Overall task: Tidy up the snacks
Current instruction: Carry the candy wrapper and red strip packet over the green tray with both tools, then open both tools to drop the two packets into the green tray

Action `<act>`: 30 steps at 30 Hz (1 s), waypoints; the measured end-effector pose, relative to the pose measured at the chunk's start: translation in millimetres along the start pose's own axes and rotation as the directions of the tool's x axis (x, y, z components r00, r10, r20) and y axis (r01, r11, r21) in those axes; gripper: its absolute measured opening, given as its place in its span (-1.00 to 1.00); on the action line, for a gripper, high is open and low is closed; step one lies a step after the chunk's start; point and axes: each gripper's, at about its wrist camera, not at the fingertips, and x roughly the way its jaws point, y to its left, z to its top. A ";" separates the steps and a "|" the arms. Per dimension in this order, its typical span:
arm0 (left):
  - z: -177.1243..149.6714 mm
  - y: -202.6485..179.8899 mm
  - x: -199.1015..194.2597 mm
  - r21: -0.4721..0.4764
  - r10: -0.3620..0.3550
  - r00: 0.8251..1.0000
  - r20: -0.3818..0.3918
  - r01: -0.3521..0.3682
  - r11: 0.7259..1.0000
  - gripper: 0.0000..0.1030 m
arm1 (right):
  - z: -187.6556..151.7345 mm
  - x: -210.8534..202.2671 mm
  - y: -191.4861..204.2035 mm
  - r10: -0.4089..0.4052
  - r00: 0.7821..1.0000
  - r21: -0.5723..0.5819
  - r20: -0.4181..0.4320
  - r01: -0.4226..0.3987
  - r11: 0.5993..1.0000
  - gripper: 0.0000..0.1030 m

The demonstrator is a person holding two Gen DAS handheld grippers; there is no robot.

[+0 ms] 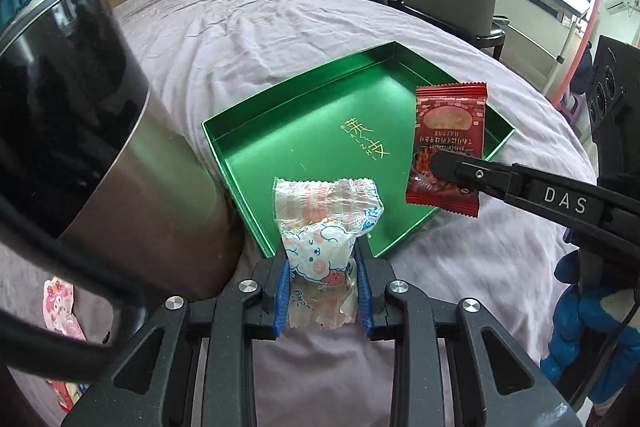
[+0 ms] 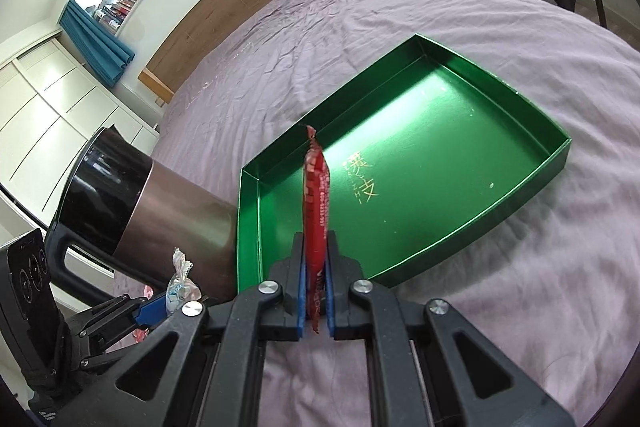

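Currently two snacks are held above the bed, both near the green tray (image 1: 240,163), which holds nothing visible. The clear cartoon-print packet (image 1: 320,259) stands upright between the blue pads of the left gripper (image 1: 322,291), whose jaws are clamped on its lower half; it hangs over the tray's near corner. The red packet (image 1: 448,147) is pinched at its lower part by the right gripper (image 2: 316,301), jaws pressed together on the thin wrapper, and hangs above the tray's right-hand side.

Recommended procedure for the step in hand, judged to be placement into the tray:
1. Bring each packet fully inside the tray walls before release.
2. Lower until the wrapper is close to the tray floor, so it does not bounce out.
3. Place the packets well apart, side by side.
4. Keep the left gripper clear of the dark metal canister (image 1: 80,99), which stands touching the tray's left wall.

More snack wrappers (image 1: 60,307) lie on the purple bedsheet (image 1: 240,47) beside the canister.
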 end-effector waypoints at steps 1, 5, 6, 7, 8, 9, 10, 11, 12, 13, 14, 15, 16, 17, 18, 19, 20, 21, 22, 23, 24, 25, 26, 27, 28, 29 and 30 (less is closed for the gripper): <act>2.6 -1.4 5.7 0.000 0.007 1.000 -0.005 -0.007 1.000 -0.54 | 1.5 5.2 -5.4 0.013 1.000 0.020 -0.003 -0.013 1.000 -1.00; 8.4 -6.2 25.4 0.007 0.041 0.999 -0.024 -0.040 0.999 -0.54 | 6.8 23.4 -24.4 0.021 1.000 0.069 -0.019 -0.020 0.997 -1.00; 8.2 -7.9 28.6 0.008 0.045 0.999 -0.030 -0.044 0.999 -0.54 | 8.0 27.1 -28.0 0.016 1.000 0.074 -0.023 -0.014 0.997 -1.00; 8.3 -8.6 32.5 0.008 0.046 0.998 -0.038 -0.045 0.999 -0.54 | 9.2 29.6 -30.8 0.006 1.000 0.076 -0.026 -0.004 0.997 -1.00; 8.4 -8.8 36.3 0.007 0.047 0.998 -0.045 -0.046 0.999 -0.54 | 10.3 32.3 -33.0 -0.002 1.000 0.075 -0.031 0.004 0.997 -1.00; 9.8 -9.5 41.5 0.007 0.048 0.997 -0.052 -0.048 0.999 -0.54 | 11.4 34.6 -34.5 -0.009 0.999 0.072 -0.034 0.012 0.997 -1.00; 10.6 -10.7 45.6 0.005 0.048 0.997 -0.059 -0.047 0.999 -0.54 | 12.4 36.4 -35.6 -0.021 0.999 0.067 -0.039 0.023 0.997 -1.00; 10.4 -10.7 48.5 0.001 0.044 0.997 -0.066 -0.044 0.999 -0.54 | 13.4 37.2 -36.2 -0.025 0.999 0.061 -0.039 0.027 0.998 -1.00; 11.5 -10.9 53.7 -0.004 0.039 0.996 -0.075 -0.040 0.999 -0.54 | 14.8 37.8 -36.2 -0.028 0.999 0.056 -0.038 0.030 0.998 -1.00; 12.5 -10.8 57.8 -0.012 0.033 0.996 -0.084 -0.034 0.999 -0.54 | 17.1 38.4 -36.0 -0.035 0.999 0.048 -0.039 0.037 0.998 -1.00; 11.9 -11.0 60.1 -0.018 0.027 0.995 -0.092 -0.029 0.999 -0.54 | 18.1 38.2 -34.8 -0.044 0.998 0.039 -0.040 0.045 0.998 -1.00; 11.9 -12.1 62.6 -0.020 0.024 0.995 -0.098 -0.026 0.999 -0.54 | 18.5 38.0 -34.0 -0.048 0.998 0.033 -0.041 0.049 0.998 -1.00; 11.3 -13.0 64.2 -0.020 0.023 0.994 -0.104 -0.025 0.999 -0.53 | 19.2 37.7 -34.2 -0.050 0.998 0.031 -0.042 0.051 0.998 -1.00; 10.9 -13.6 65.7 -0.018 0.025 0.994 -0.107 -0.027 0.999 -0.53 | 19.4 37.6 -34.0 -0.052 0.998 0.029 -0.044 0.053 0.998 -1.00; 10.2 -14.0 66.3 -0.017 0.025 0.994 -0.110 -0.027 0.999 -0.53 | 19.1 37.2 -33.3 -0.057 0.997 0.027 -0.043 0.058 0.998 -1.00; 9.4 -14.4 66.7 -0.017 0.023 0.993 -0.114 -0.025 1.000 -0.53 | 18.9 36.8 -33.0 -0.062 0.997 0.025 -0.043 0.063 0.998 -1.00; 8.6 -15.3 66.7 -0.017 0.023 0.993 -0.118 -0.025 1.000 -0.52 | 18.9 36.6 -32.9 -0.064 0.997 0.026 -0.043 0.065 0.998 -1.00; 8.3 -15.6 67.4 -0.014 0.028 0.992 -0.120 -0.030 0.999 -0.52 | 19.0 36.6 -33.8 -0.064 0.997 0.028 -0.042 0.065 0.998 -1.00; 8.7 -15.9 68.9 -0.010 0.036 0.992 -0.122 -0.037 0.999 -0.52 | 19.1 36.4 -33.8 -0.065 0.997 0.030 -0.042 0.067 0.997 -1.00; 7.9 -16.5 68.5 -0.005 0.042 0.992 -0.123 -0.043 0.999 -0.51 | 18.8 35.6 -33.5 -0.068 0.997 0.033 -0.042 0.069 0.997 -1.00; 7.1 -17.1 68.0 -0.002 0.046 0.991 -0.124 -0.047 0.999 -0.51 | 18.6 34.7 -33.3 -0.071 0.997 0.032 -0.040 0.073 0.997 -1.00; 6.4 -17.6 67.9 0.000 0.050 0.991 -0.128 -0.050 0.999 -0.49 | 18.1 33.5 -32.9 -0.074 0.996 0.032 -0.039 0.076 0.997 -1.00; 6.2 -17.5 68.1 0.000 0.054 0.990 -0.132 -0.055 0.998 -0.45 | 18.1 32.4 -33.0 -0.077 0.996 0.032 -0.038 0.078 0.996 -1.00; 5.6 -17.2 66.9 -0.001 0.059 0.990 -0.132 -0.059 0.998 -0.39 | 18.1 30.9 -32.6 -0.081 0.996 0.031 -0.037 0.082 0.996 -1.00; 5.1 -17.1 65.5 0.000 0.066 0.989 -0.129 -0.066 0.998 -0.20 | 18.2 29.5 -32.5 -0.086 0.996 0.028 -0.035 0.087 0.996 -0.55; 4.9 -16.8 63.6 0.000 0.078 0.990 -0.120 -0.078 0.997 -0.06 | 18.1 27.9 -31.7 -0.087 0.996 0.022 -0.031 0.088 0.996 -0.31; 4.6 -15.9 61.2 -0.001 0.090 0.990 -0.107 -0.090 0.996 -0.03 | 18.0 26.3 -30.4 -0.087 0.996 0.013 -0.029 0.087 0.996 -0.25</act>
